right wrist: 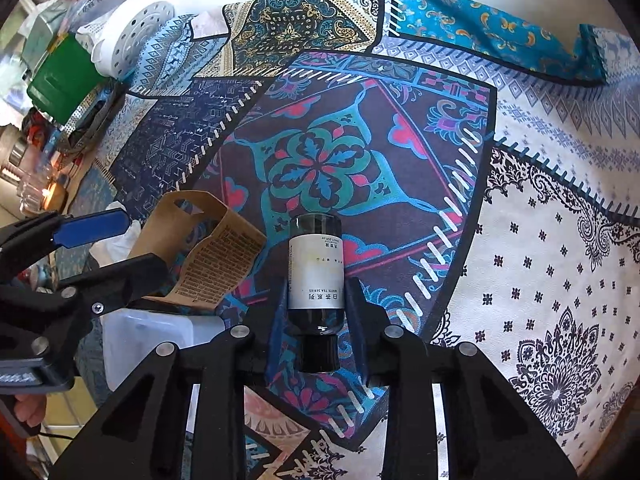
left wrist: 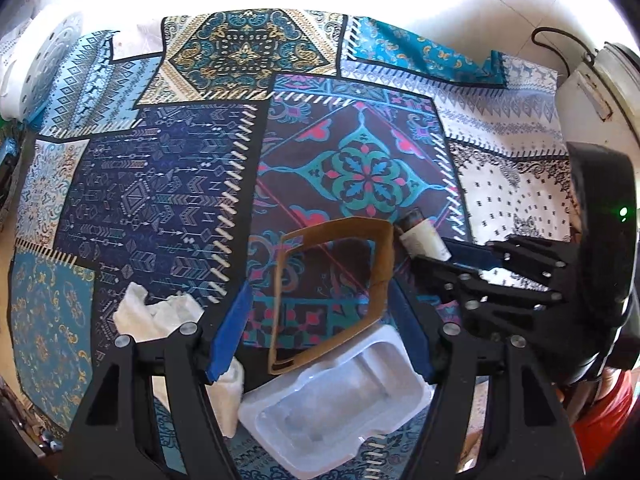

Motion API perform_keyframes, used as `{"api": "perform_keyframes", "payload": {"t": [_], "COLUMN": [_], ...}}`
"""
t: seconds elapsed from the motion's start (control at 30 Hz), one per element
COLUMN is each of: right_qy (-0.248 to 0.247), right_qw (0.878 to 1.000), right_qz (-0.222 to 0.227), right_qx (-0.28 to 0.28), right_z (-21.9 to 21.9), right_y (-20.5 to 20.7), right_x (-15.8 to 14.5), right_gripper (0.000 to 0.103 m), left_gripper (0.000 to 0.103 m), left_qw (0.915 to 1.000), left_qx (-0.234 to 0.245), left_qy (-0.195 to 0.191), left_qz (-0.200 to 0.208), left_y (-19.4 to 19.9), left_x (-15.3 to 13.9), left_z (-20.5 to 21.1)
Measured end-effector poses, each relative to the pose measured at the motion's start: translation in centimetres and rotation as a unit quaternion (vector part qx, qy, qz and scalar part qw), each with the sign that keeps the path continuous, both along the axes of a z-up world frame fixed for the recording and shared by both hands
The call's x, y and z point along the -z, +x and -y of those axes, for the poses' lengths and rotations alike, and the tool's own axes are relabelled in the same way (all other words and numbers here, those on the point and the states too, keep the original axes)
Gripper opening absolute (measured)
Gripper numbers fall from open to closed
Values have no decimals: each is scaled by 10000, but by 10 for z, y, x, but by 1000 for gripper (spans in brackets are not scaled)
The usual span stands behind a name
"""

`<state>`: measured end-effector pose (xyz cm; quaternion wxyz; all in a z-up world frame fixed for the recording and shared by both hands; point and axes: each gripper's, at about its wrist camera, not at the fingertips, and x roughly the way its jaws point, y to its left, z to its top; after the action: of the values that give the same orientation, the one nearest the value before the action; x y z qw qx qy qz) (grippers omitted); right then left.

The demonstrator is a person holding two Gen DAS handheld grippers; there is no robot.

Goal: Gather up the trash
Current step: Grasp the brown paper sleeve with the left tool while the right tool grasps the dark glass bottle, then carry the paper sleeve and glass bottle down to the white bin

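Observation:
My right gripper [right wrist: 316,292] is shut on a dark bottle [right wrist: 315,272] with a white label, its cap toward the camera; the bottle also shows in the left wrist view [left wrist: 422,238]. My left gripper [left wrist: 320,304] is open around a brown cardboard sleeve [left wrist: 378,264], which stands on the patterned cloth [left wrist: 160,200]; the sleeve also shows in the right wrist view [right wrist: 218,260]. A clear plastic tray [left wrist: 340,400] lies under the left gripper. Crumpled white tissue [left wrist: 156,316] lies left of the left fingers.
A white perforated basket [right wrist: 132,36] and a green box [right wrist: 64,76] stand at the cloth's far left edge, with glasses and clutter beyond. A white appliance [left wrist: 592,92] stands at the far right in the left wrist view.

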<state>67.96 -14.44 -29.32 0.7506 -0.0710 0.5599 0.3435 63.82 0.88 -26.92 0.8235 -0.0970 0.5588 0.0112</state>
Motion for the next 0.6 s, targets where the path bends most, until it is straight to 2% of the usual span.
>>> {"api": "perform_keyframes", "payload": {"t": [0.17,0.27,0.43,0.53,0.6], "right_qy": [77,215,302,272,280], "right_qw": [9995,9985,9973,9969,9966], "right_qz": [74,119,215,227,215], "right_qx": [302,484,638,708,744], "right_z": [16,29,41,45,48], "right_y": [-2,-3,-5,-8,-10], "right_x": [-6,-15,-25,-26,-28], "right_gripper": [26,26,26,26,26], "left_gripper": [69,70,70,69,63], "left_qw": [9998,9988,9972,9973,9976], "left_qx": [165,150,-6,-36,-29], "left_qy": [118,281,236,393,428], "left_qz": [-86,-370,-709,-615,-547], "left_y": [7,16,29,31,31], "left_x": [7,21,45,47,45], "left_z": [12,14,12,15,18]}}
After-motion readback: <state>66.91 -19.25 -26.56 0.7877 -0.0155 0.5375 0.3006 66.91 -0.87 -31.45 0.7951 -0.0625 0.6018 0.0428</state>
